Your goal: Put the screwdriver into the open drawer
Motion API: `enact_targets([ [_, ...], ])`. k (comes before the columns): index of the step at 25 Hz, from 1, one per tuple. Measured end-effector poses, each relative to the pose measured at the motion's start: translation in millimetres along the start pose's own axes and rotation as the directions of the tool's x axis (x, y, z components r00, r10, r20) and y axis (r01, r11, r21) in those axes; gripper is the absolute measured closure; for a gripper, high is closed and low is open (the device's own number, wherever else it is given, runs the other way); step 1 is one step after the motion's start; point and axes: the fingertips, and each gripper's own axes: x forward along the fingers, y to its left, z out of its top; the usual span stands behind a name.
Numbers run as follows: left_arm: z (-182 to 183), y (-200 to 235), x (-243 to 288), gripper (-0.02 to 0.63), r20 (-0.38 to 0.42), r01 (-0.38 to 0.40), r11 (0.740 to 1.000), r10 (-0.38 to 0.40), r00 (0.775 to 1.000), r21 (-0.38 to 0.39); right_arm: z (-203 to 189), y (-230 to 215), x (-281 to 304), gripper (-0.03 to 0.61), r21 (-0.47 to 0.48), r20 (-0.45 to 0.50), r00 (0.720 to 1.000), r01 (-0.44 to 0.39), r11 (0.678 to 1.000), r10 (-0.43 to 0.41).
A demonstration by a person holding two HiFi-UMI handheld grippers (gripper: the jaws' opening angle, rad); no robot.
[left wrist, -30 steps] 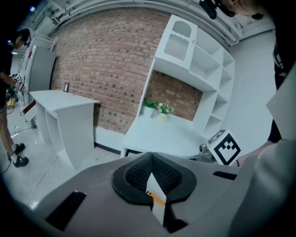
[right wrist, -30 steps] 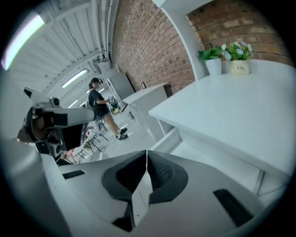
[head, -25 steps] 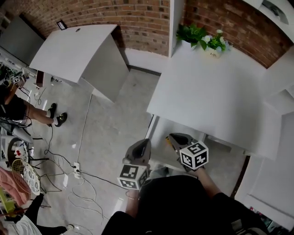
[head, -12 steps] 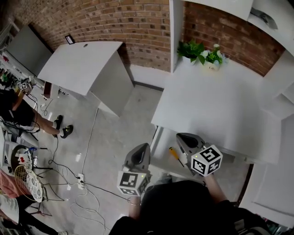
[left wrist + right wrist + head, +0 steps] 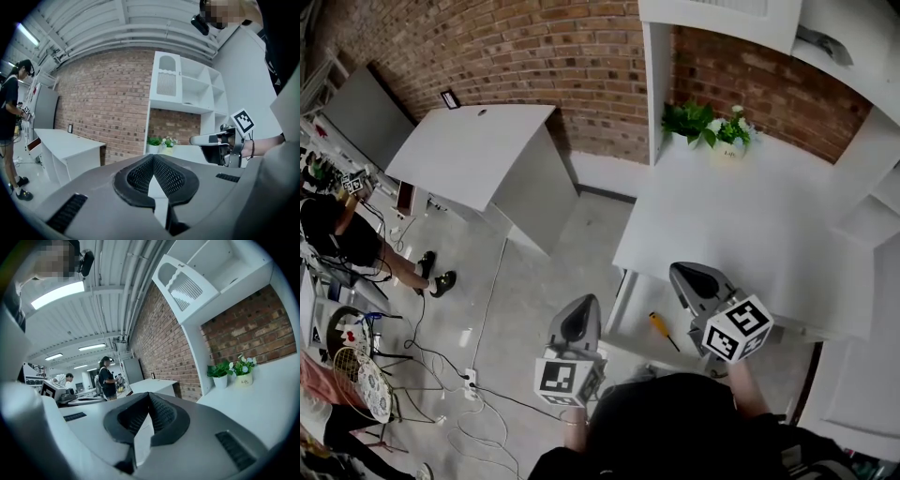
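Two shut tongs: left tongs (image 5: pixel 580 305), right tongs (image 5: pixel 684 274); screwdriver (image 5: pixel 662 329) within drawer (image 5: pixel 627 320) edges.

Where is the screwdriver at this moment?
In the head view, the screwdriver lies in the open drawer under the front edge of the white desk, between the left gripper and the right gripper, nearer the right one.

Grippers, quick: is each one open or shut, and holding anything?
Left gripper: shut, empty.
Right gripper: shut, empty.
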Motion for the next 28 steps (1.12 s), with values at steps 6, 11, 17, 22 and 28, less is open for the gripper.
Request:
enact_targets([
  [6, 18.2, 9.7, -3.5, 0.605, 0.049, -0.038, 0.999, 0.037, 0.998, 0.024, 18.8, -2.5, -4.9, 0.563, -0.011, 0.053, 0.999, 0.011, 1.0, -0.011],
  [11, 28.8, 17.5, -10.3, 0.605, 0.082, -0.072, 0.997, 0.069, 0.994, 0.034, 28.4, -4.3, -9.4, 0.563, -0.025, 0.081, 0.996, 0.027, 0.999, -0.025],
  [17, 35.7, 28.8, -18.2, 0.605, 0.106, -0.118, 0.992, 0.114, 0.988, 0.033, 30.0, -6.3, -11.3, 0.565, -0.049, 0.092, 0.995, 0.052, 0.997, -0.047],
  [22, 35.7, 34.1, -19.8, 0.604, 0.106, -0.136, 0.99, 0.132, 0.986, 0.036, 28.4, -8.5, -11.7, 0.565, -0.054, 0.091, 0.994, 0.064, 0.996, -0.059],
  [28, 36.7, 35.3, -20.1, 0.604, 0.105, -0.137, 0.99, 0.133, 0.985, 0.025, 27.6, -10.0, -11.7, 0.564, -0.059, 0.09, 0.993, 0.079, 0.995, -0.073],
])
